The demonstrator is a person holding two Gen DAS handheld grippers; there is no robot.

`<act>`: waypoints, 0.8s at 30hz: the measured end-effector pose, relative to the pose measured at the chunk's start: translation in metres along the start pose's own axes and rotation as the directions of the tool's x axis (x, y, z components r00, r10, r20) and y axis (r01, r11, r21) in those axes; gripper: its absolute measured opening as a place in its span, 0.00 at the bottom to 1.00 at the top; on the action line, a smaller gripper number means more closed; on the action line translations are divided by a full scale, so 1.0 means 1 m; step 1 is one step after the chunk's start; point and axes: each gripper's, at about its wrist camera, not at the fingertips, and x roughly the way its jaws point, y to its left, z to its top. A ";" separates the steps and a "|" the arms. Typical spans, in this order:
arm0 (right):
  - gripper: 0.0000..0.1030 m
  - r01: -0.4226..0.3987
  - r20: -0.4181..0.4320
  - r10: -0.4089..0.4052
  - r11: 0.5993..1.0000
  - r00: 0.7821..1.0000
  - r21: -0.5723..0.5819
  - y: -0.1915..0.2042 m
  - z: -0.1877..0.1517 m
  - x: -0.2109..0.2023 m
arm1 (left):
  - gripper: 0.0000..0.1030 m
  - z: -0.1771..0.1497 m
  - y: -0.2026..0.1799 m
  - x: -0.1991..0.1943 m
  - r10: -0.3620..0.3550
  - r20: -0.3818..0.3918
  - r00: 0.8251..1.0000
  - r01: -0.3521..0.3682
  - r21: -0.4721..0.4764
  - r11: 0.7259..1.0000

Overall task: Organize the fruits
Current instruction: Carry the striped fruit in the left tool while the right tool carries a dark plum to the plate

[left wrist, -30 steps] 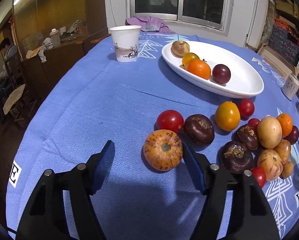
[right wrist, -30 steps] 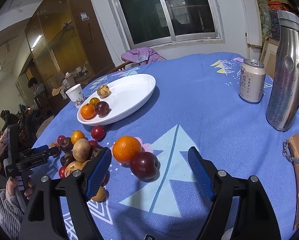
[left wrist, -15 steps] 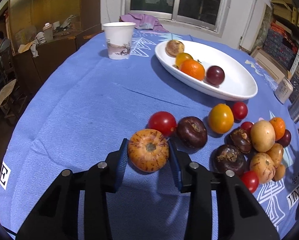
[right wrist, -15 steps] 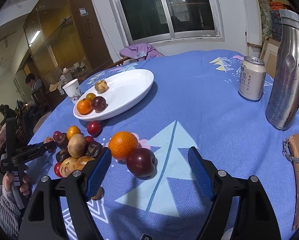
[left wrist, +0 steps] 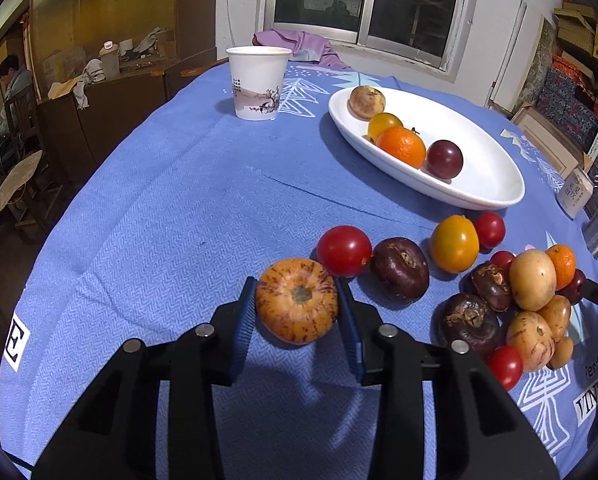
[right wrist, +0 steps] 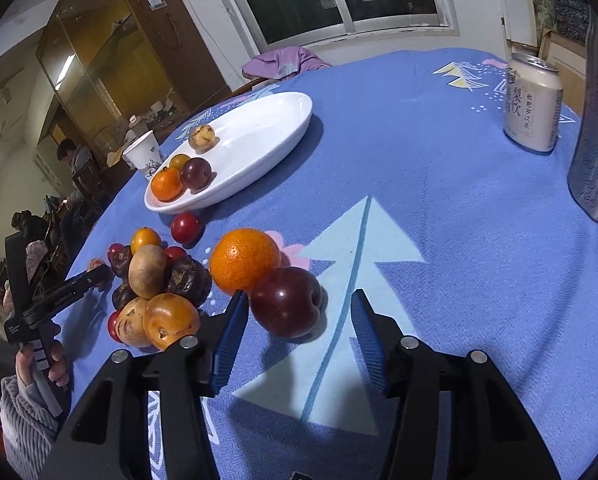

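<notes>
4 fruits in white dish (left wrist: 495,184) | left tool (left wrist: 297,312) grips speckled fruit (left wrist: 296,301) | right tool (right wrist: 299,320) closing, ungripped

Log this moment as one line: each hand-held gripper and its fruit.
left hand-held gripper: shut on speckled orange fruit | right hand-held gripper: closing, dark red plum between jaws, ungripped

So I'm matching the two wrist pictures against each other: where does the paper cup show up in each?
Left wrist view: the paper cup stands upper centre on the blue cloth, left of the white oval dish.
Right wrist view: the paper cup is small, at the left, beyond the dish's near-left end.
Shared landmark: the white oval dish holding four fruits.
</notes>
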 end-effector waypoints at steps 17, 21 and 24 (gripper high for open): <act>0.38 0.014 0.028 -0.012 0.999 1.000 -0.053 0.007 -0.001 -0.003 | 0.37 0.002 0.003 -0.009 -0.013 0.033 0.999 0.014 -0.023 1.000; 0.38 0.007 0.092 -0.005 1.000 0.996 -0.026 0.000 0.006 -0.025 | 0.37 0.013 -0.002 -0.034 -0.034 0.058 0.998 0.036 -0.035 0.999; 0.38 -0.004 0.122 0.006 1.000 0.993 -0.022 0.003 0.024 -0.043 | 0.37 0.036 -0.014 -0.058 -0.052 0.087 0.995 0.053 -0.019 0.998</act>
